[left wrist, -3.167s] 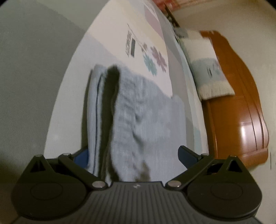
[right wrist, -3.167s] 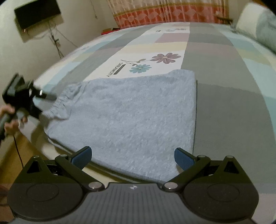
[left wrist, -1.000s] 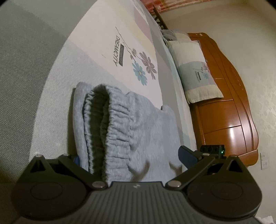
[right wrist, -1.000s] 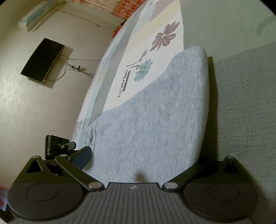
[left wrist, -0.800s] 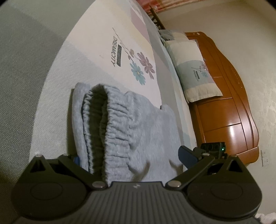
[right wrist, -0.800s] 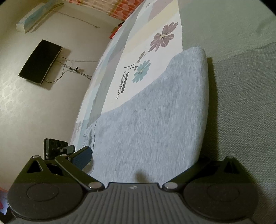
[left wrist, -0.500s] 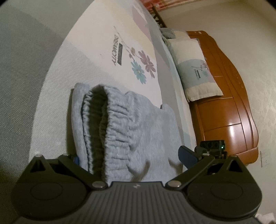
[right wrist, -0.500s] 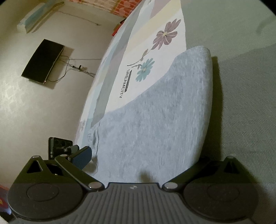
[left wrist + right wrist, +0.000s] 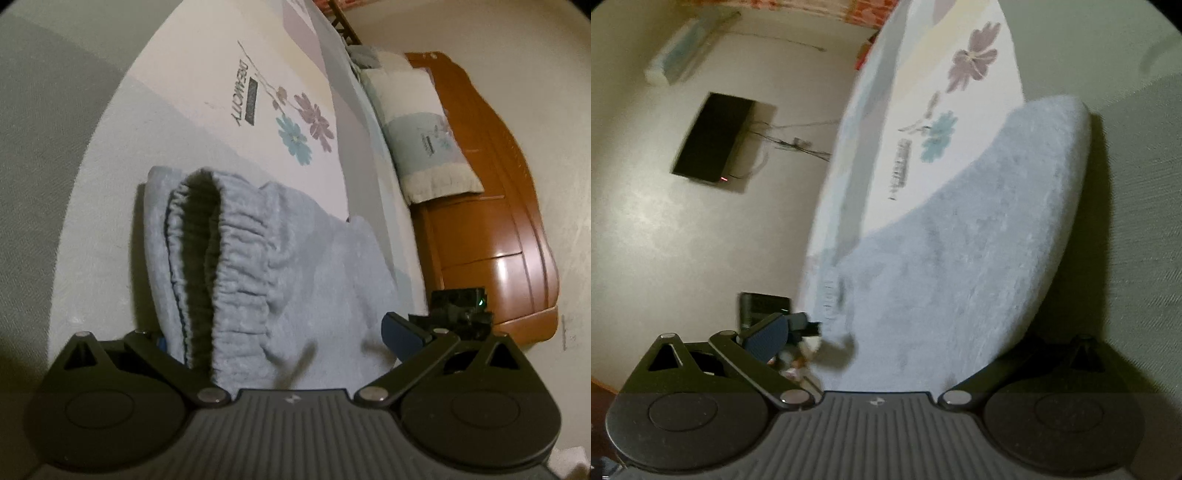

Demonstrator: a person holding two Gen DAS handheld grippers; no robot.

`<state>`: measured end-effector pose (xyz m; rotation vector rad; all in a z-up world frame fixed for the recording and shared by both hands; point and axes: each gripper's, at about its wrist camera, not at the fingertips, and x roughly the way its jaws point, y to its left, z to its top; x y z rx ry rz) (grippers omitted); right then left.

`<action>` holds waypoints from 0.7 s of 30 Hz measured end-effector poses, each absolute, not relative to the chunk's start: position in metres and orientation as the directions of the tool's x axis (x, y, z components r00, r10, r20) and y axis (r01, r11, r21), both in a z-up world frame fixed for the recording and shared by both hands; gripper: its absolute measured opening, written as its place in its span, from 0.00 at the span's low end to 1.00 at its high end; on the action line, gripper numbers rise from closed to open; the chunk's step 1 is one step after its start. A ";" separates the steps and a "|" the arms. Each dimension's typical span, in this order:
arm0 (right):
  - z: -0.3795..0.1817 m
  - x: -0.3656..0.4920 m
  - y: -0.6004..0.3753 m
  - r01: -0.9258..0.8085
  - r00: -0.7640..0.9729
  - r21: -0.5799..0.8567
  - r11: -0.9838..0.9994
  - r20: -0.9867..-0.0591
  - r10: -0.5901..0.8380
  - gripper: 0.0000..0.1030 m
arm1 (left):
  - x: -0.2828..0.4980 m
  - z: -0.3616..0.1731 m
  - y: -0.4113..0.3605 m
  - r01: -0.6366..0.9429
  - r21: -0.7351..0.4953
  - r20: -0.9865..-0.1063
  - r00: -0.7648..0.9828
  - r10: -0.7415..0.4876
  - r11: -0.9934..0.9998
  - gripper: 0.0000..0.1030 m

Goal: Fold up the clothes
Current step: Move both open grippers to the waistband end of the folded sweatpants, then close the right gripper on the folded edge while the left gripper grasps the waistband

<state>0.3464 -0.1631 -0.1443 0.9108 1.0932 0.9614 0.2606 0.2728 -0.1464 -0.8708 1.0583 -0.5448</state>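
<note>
"DREAMCITY" on bedsheet (beside flowers)

I read this as a home bedroom. Ahead of my left claw: patchwork bedsheet, pillow, wooden headboard. Left of my right claw: wall-mounted TV.

one grey garment, two grippers, one pillow, one wall screen
</note>
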 end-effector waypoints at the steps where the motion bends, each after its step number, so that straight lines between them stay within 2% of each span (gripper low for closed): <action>1: -0.143 0.346 -0.164 -0.171 0.178 0.930 0.325 -0.296 0.939 1.00 | 0.261 -0.148 0.273 -0.021 -0.825 -0.522 0.410 -0.748 0.565 0.99; 3: -0.146 0.347 -0.162 -0.166 0.166 0.910 0.380 -0.354 0.920 1.00 | 0.263 -0.153 0.272 -0.035 -0.816 -0.539 0.404 -0.739 0.576 0.99; 5: -0.155 0.347 -0.157 -0.145 0.143 0.897 0.417 -0.398 0.906 1.00 | 0.263 -0.156 0.275 -0.044 -0.832 -0.519 0.417 -0.746 0.553 0.99; 9: -0.153 0.341 -0.152 -0.205 0.145 0.873 0.442 -0.420 0.896 0.99 | 0.263 -0.156 0.274 -0.014 -0.825 -0.520 0.409 -0.750 0.565 0.99; 12: -0.157 0.341 -0.158 -0.201 0.161 0.868 0.455 -0.429 0.889 0.87 | 0.263 -0.157 0.273 0.022 -0.820 -0.516 0.405 -0.755 0.572 0.99; 13: -0.159 0.341 -0.161 -0.198 0.169 0.865 0.461 -0.433 0.885 0.76 | 0.262 -0.157 0.273 0.034 -0.817 -0.516 0.404 -0.755 0.576 0.99; 14: -0.163 0.340 -0.166 -0.187 0.180 0.862 0.471 -0.441 0.879 0.60 | 0.262 -0.157 0.272 0.045 -0.813 -0.516 0.404 -0.755 0.580 0.99; 15: -0.169 0.339 -0.173 -0.168 0.193 0.862 0.478 -0.446 0.874 0.51 | 0.261 -0.156 0.272 0.063 -0.808 -0.516 0.405 -0.755 0.586 0.99; 17: -0.181 0.338 -0.184 -0.120 0.218 0.870 0.479 -0.447 0.868 0.17 | 0.257 -0.157 0.275 0.083 -0.799 -0.517 0.413 -0.750 0.596 0.94; 18: -0.186 0.338 -0.188 -0.098 0.229 0.876 0.472 -0.441 0.868 0.13 | 0.255 -0.157 0.277 0.081 -0.797 -0.517 0.421 -0.745 0.599 0.88; 20: -0.191 0.336 -0.190 -0.090 0.245 0.888 0.450 -0.418 0.875 0.12 | 0.251 -0.160 0.285 0.063 -0.794 -0.523 0.438 -0.731 0.605 0.73; 21: -0.191 0.336 -0.189 -0.092 0.247 0.885 0.457 -0.425 0.871 0.12 | 0.250 -0.162 0.289 0.033 -0.794 -0.533 0.445 -0.720 0.608 0.59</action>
